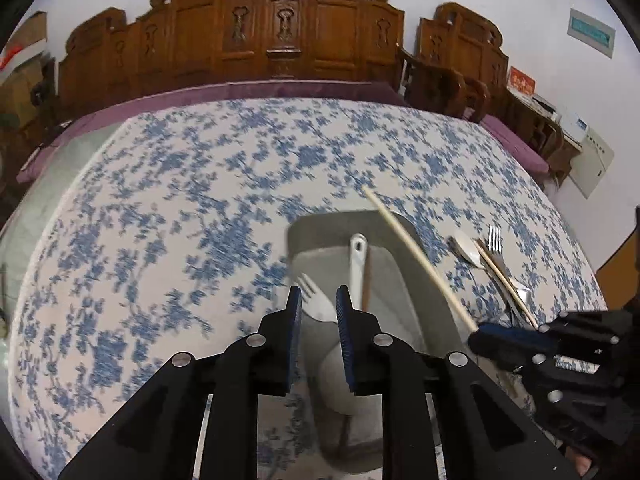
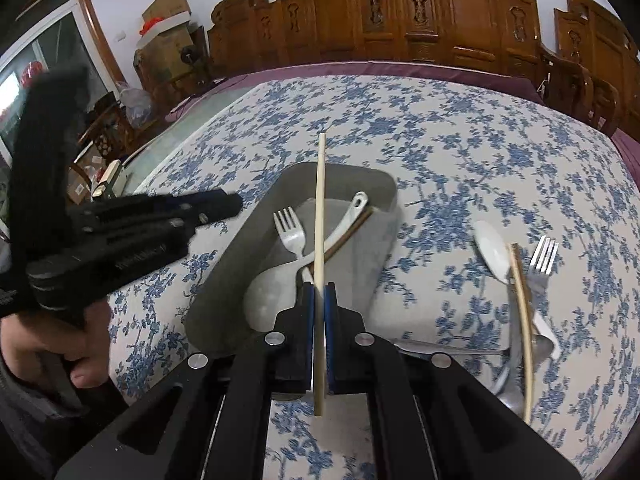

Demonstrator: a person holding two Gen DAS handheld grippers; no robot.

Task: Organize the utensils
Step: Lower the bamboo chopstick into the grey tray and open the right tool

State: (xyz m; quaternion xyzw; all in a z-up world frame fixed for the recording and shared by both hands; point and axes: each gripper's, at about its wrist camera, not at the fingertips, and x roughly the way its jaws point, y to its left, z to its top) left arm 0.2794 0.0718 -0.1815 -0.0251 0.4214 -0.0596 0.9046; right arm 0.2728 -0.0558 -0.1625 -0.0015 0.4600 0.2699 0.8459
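The right gripper (image 2: 319,292) pinches a pale chopstick (image 2: 319,216), which reaches forward over the grey tray (image 2: 240,240) just ahead. In that tray lie a white plastic fork (image 2: 290,234), a white spoon (image 2: 352,210) and a brown chopstick (image 2: 352,228). White print on the left gripper's (image 1: 319,300) body is too blurred to read; its jaws stand slightly apart over the tray, nothing between them. To the right lie a spoon (image 2: 494,252), a metal fork (image 2: 542,258) and another chopstick (image 2: 524,320). Beyond, floral tablecloth (image 2: 440,128) lies bare to its far edge.
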